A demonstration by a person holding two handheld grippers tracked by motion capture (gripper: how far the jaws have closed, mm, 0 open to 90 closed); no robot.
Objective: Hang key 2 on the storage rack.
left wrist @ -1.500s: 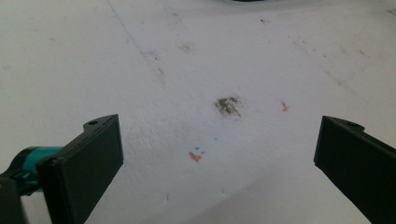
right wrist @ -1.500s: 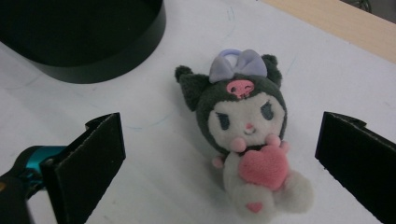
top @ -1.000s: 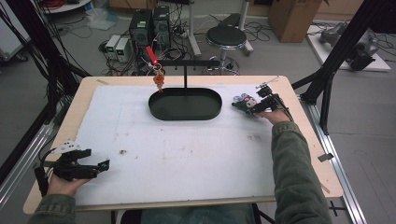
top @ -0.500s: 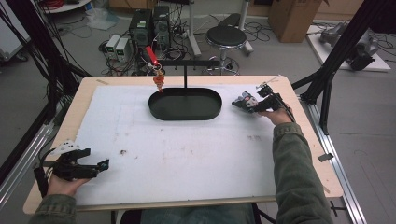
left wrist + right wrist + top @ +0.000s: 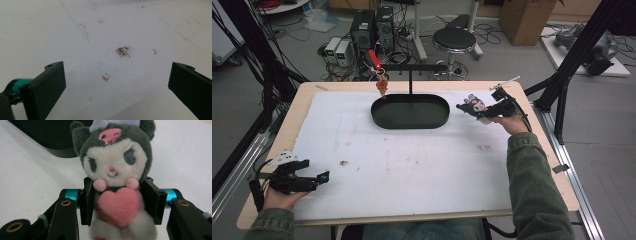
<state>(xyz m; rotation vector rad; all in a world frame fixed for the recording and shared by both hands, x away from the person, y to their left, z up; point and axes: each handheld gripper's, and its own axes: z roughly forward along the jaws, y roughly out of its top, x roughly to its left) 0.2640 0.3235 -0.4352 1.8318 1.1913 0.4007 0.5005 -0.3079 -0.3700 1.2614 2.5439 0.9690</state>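
Observation:
A small grey-and-white plush toy (image 5: pixel 115 162) with a pink heart sits upright between the jaws of my right gripper (image 5: pixel 117 202), which is shut on its body. In the high view the right gripper (image 5: pixel 479 111) holds the plush toy (image 5: pixel 474 104) just above the white mat (image 5: pixel 412 165), right of the black oval tray (image 5: pixel 410 124). My left gripper (image 5: pixel 318 170) rests near the front left corner of the mat. The left gripper (image 5: pixel 117 85) is open, and there is only stained mat between its jaws.
A black T-shaped stand (image 5: pixel 411 67) rises behind the tray, with a red and orange keychain (image 5: pixel 382 85) hanging from its left end. A stool (image 5: pixel 454 37), computers and cables lie beyond the table's far edge. Black frame posts flank both sides of the table.
My right gripper has risen a little and shifted slightly left toward the tray, carrying the plush toy. The left gripper has stayed where it was.

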